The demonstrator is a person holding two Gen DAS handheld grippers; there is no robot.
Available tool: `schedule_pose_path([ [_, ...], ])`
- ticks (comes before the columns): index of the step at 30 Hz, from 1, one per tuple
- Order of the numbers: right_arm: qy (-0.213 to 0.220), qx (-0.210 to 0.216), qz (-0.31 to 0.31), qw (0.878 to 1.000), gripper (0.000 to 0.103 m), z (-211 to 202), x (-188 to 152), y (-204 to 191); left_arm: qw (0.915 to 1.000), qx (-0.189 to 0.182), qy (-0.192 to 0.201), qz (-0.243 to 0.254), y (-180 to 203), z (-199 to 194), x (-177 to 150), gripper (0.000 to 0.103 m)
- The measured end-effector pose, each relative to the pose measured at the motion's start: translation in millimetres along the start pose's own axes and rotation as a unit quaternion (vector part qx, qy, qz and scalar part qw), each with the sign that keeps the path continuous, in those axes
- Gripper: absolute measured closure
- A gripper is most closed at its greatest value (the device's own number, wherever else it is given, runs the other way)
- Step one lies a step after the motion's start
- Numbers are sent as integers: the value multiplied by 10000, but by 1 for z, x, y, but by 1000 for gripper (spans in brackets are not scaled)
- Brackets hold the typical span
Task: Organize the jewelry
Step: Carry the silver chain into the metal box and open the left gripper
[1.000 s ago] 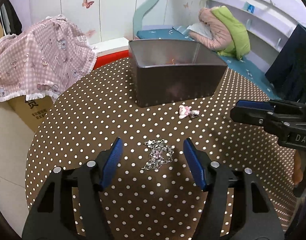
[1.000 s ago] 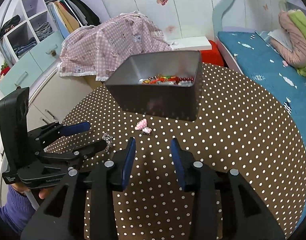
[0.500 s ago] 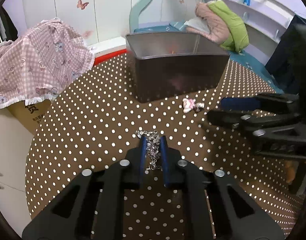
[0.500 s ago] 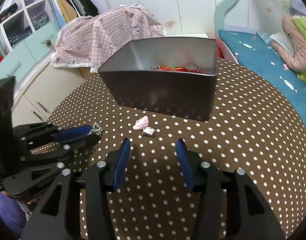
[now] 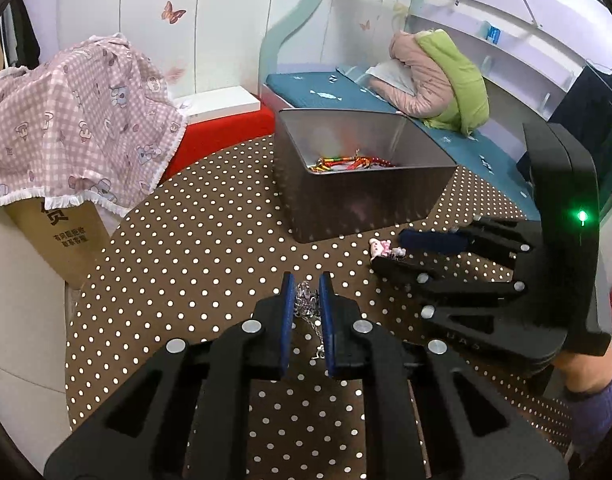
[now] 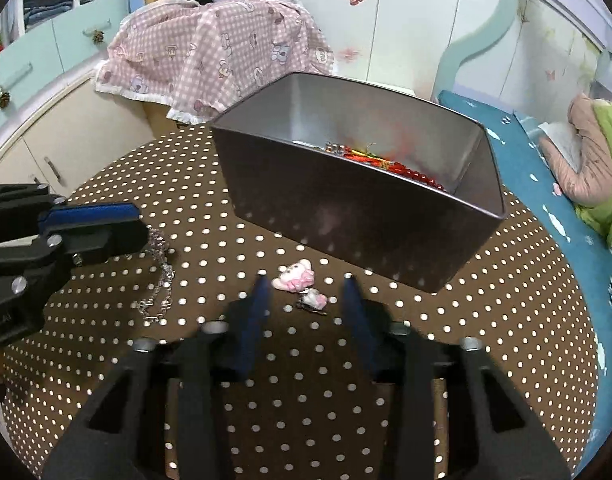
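Left gripper (image 5: 306, 292) clamped on silver chain (image 6: 160, 276); right gripper (image 6: 304, 292) apart, closing, straddling pink charms (image 6: 300, 280). Carton (image 5: 62, 228) print, left: illegible.

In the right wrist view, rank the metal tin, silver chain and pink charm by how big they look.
1. Metal tin, by far the largest.
2. Silver chain, long and thin, partly hidden in the left gripper.
3. Pink charm, smallest, though it lies nearest the camera.
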State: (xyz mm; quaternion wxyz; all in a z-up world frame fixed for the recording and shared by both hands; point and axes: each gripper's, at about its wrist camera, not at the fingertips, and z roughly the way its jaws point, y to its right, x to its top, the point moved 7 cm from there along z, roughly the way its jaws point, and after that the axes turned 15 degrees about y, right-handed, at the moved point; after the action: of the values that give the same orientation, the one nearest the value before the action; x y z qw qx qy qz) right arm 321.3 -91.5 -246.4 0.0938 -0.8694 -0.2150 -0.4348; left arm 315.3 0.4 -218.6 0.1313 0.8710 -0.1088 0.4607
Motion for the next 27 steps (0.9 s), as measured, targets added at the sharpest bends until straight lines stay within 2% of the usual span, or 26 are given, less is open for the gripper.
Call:
schedule_pose_path([
  [1, -5, -12, -32, 10000, 88, -1, 0, 0, 10000, -27, 9, -14, 1, 0, 1, 91],
  [7, 11, 122, 108, 9999, 88, -11, -2, 3, 9999, -145, 65, 21, 9, -5, 10, 91],
  [16, 459, 355, 308, 9978, 88, -62, 25, 10, 9989, -334, 294, -122, 11, -25, 36, 91],
  [23, 818, 404, 422, 9949, 88, -91, 52, 20, 9970, -518, 565, -48, 23, -46, 70, 91],
  [27, 1032, 365, 573, 9923, 88, -98, 71, 33, 9949, -545, 836, 142, 37, -58, 107, 91],
])
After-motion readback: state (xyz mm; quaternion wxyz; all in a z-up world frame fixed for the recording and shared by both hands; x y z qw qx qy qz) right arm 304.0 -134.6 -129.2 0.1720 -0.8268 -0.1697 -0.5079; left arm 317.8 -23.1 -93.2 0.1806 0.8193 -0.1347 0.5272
